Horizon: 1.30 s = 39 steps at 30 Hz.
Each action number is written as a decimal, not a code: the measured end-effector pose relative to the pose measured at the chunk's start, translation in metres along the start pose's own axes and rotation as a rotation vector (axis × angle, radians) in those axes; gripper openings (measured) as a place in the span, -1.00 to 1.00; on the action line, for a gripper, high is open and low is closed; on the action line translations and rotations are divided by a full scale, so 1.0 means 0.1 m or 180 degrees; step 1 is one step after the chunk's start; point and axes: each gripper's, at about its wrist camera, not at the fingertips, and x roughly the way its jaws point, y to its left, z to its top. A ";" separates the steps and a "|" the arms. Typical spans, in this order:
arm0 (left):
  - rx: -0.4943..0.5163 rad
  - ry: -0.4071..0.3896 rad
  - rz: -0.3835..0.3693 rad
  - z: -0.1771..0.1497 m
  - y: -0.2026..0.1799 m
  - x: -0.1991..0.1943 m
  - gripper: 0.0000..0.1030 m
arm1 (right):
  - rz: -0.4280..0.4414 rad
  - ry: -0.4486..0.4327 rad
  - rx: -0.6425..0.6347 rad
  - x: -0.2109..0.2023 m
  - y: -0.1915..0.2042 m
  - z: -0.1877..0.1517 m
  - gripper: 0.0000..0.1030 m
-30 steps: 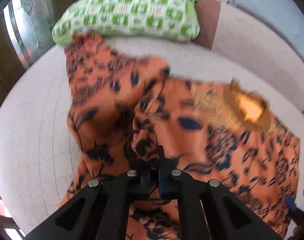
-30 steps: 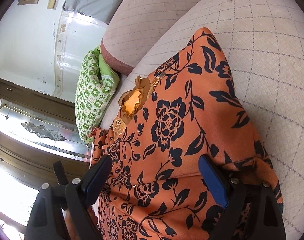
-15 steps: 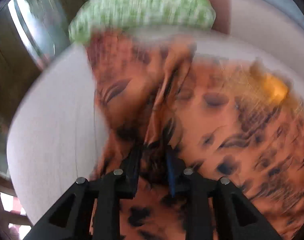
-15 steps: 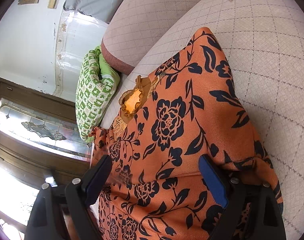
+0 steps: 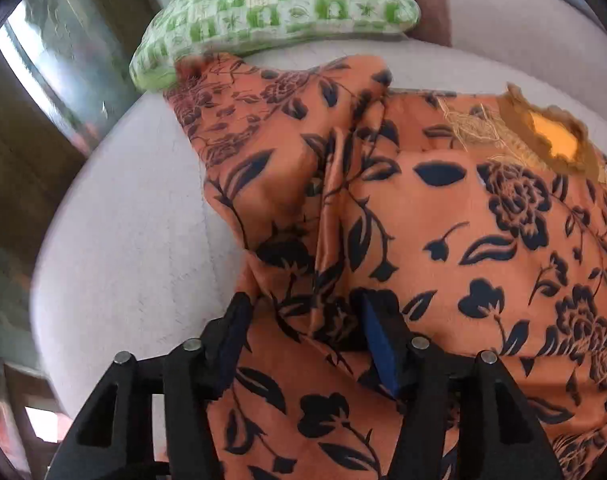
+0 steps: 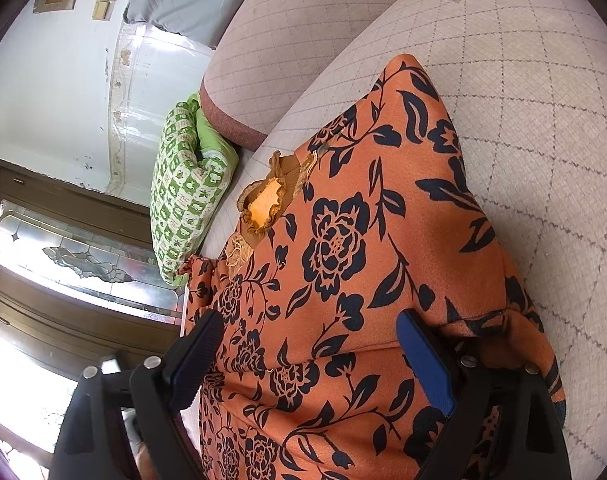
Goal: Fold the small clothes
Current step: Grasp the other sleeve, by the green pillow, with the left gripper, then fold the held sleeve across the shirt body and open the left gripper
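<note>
An orange garment with black flowers [image 5: 483,240] lies spread on the sofa seat, its gold-trimmed neckline [image 5: 551,140] at the upper right. One sleeve [image 5: 263,140] lies folded inward, leaving a raised ridge of cloth. My left gripper [image 5: 305,332] points down at that ridge. Its jaws are opening; the cloth lies loose between them and the pads do not press it. In the right wrist view the garment [image 6: 343,240] fills the middle, neckline [image 6: 263,204] toward the cushion. My right gripper [image 6: 311,356] stands wide open over the lower part of the garment, gripping nothing.
A green-and-white checked cushion [image 5: 271,12] [image 6: 183,200] rests at the far end of the beige quilted sofa seat [image 5: 135,240] [image 6: 523,100]. The backrest [image 6: 303,40] rises behind. A wooden door with patterned glass [image 6: 63,256] stands beyond the seat's edge.
My left gripper was shut on a fold of the garment, came down with it, and now stands open with the cloth released. The right gripper has not moved.
</note>
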 end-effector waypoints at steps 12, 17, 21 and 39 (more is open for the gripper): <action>-0.1003 -0.0520 -0.0787 0.43 1.37 -0.20 0.16 | -0.0184 -0.0153 -0.0520 -0.14 0.37 -0.07 0.75; -0.1297 -0.0341 -0.1032 0.82 1.81 0.30 0.16 | -0.0220 -0.0105 -0.0497 -0.07 0.32 -0.06 0.75; -0.1454 -0.0275 -0.1103 1.24 2.05 0.71 0.16 | -0.0308 -0.0079 -0.0655 -0.01 0.39 -0.09 0.75; -0.1643 -0.0225 -0.0951 2.00 2.23 1.70 -0.62 | -0.0332 0.0037 -0.0910 0.22 0.49 -0.14 0.75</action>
